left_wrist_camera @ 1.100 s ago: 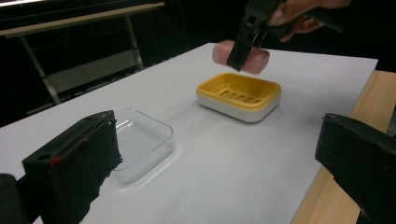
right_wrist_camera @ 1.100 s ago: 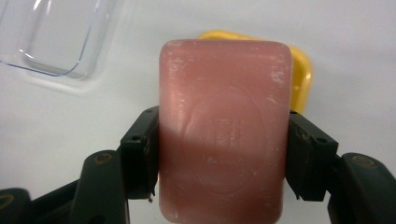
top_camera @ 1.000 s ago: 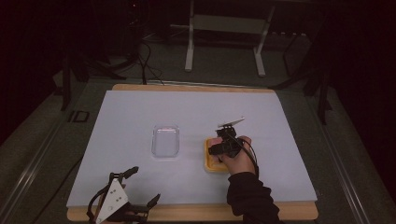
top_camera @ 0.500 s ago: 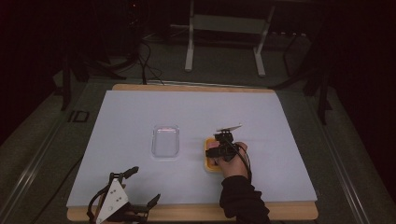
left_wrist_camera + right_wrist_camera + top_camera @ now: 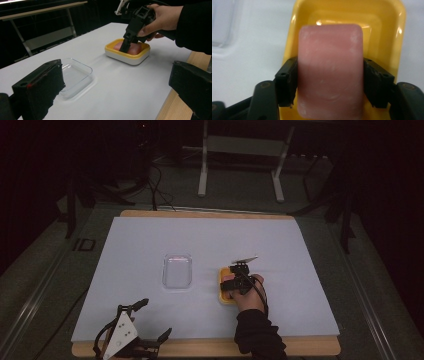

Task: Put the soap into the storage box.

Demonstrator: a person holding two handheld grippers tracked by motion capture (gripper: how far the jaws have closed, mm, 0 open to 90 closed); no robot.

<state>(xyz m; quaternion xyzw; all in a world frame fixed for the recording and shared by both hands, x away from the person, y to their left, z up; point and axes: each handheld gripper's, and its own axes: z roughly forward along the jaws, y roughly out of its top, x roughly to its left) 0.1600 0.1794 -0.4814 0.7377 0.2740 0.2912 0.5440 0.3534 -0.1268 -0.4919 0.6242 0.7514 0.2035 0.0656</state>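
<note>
The right gripper [image 5: 329, 82] has just been opening slightly and its jaws stand on both sides of the pink soap [image 5: 330, 70], which lies in the yellow dish [image 5: 387, 27]. It should release gently and rise straight up.

The right tool [image 5: 235, 281] points down, its jaws just opened a little, flanking something between them. The left tool [image 5: 131, 340] lies unheld, jaws spread.
</note>
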